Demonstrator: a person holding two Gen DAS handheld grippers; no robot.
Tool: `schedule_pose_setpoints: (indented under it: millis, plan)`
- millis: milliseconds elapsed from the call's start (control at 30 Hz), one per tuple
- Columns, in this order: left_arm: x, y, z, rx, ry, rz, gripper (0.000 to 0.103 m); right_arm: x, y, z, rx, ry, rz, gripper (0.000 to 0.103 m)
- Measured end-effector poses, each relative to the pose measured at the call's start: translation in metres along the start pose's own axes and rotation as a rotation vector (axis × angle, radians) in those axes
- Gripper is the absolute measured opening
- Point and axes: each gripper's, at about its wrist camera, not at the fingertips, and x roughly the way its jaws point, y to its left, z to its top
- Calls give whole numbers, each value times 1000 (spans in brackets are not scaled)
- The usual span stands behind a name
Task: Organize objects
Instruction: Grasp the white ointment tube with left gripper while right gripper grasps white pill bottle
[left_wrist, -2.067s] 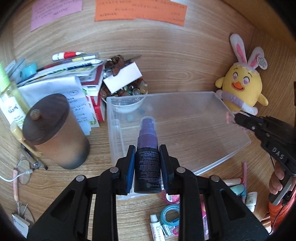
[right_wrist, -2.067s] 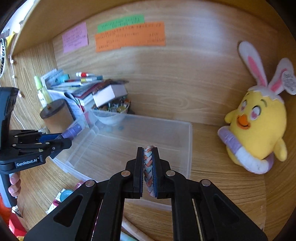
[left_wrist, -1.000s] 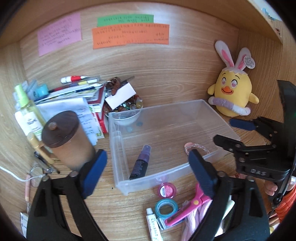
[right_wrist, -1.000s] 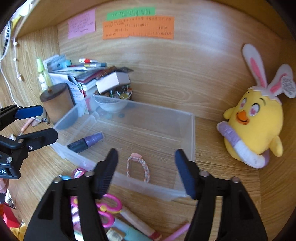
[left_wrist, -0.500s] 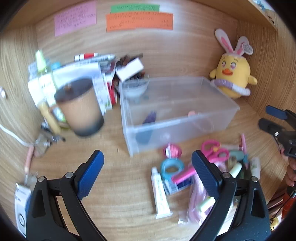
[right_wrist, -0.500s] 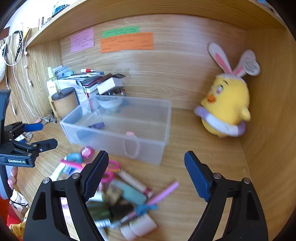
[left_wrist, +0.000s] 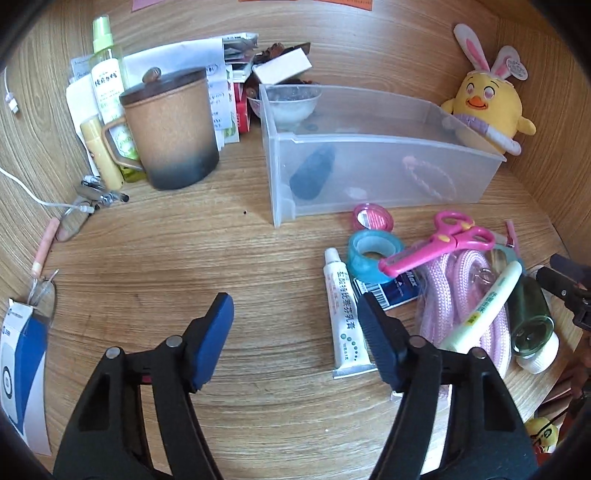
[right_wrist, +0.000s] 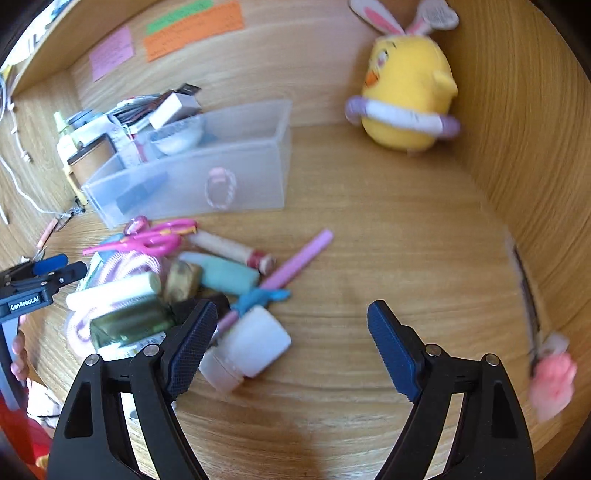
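A clear plastic bin (left_wrist: 369, 147) holds a dark spray bottle (left_wrist: 312, 177) and a braided bracelet (left_wrist: 430, 177). In front of it lies a pile: white tube (left_wrist: 345, 314), teal tape roll (left_wrist: 373, 253), pink scissors (left_wrist: 443, 240), pink rope (left_wrist: 461, 295), green bottle (left_wrist: 528, 314). My left gripper (left_wrist: 294, 301) hangs low over bare desk left of the tube, its jaws closing with nothing between them. My right gripper (right_wrist: 291, 306) stands open and empty, with a white-capped bottle (right_wrist: 255, 343) by its left finger and a pink pen (right_wrist: 295, 262) ahead.
A brown lidded mug (left_wrist: 170, 129), a green spray bottle (left_wrist: 107, 74) and stacked papers stand left of the bin. A yellow chick plush (left_wrist: 484, 103) sits in the back right corner. A blue-white box (left_wrist: 18, 350) lies at the left edge. A wooden side wall (right_wrist: 517, 147) rises on the right.
The spray bottle and bracelet were let go into the bin. Both grippers have since pulled back from it and sunk toward the pile. The left jaws have narrowed; the right have widened.
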Motion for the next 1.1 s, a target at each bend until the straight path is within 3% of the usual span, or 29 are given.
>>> schedule_pose_setpoints:
  millis: [100,267,467,600,767,933,1100]
  plan:
    - [2,-1,-3,-1,0,-5,66,1,-2,-5,7,2,7,80]
    - [10,4,-4,1,22,12,50,2,4,-9,-46,18,7,57]
    - [15,0,4,36,27,7,48,4,3,-11,-54,13,-6,39]
    - [16,-9,11,85,30,-8,36,5,1,-9,-45,9,-7,27]
    - [21,-12,14,107,50,-42,16,4,-7,-7,-21,7,2,27]
    - [20,-4,16,78,35,-24,16,1,-10,7,-19,-29,2,27]
    - [0,5,22,41,-29,-17,16,-4,-8,28,-19,-73,34,27]
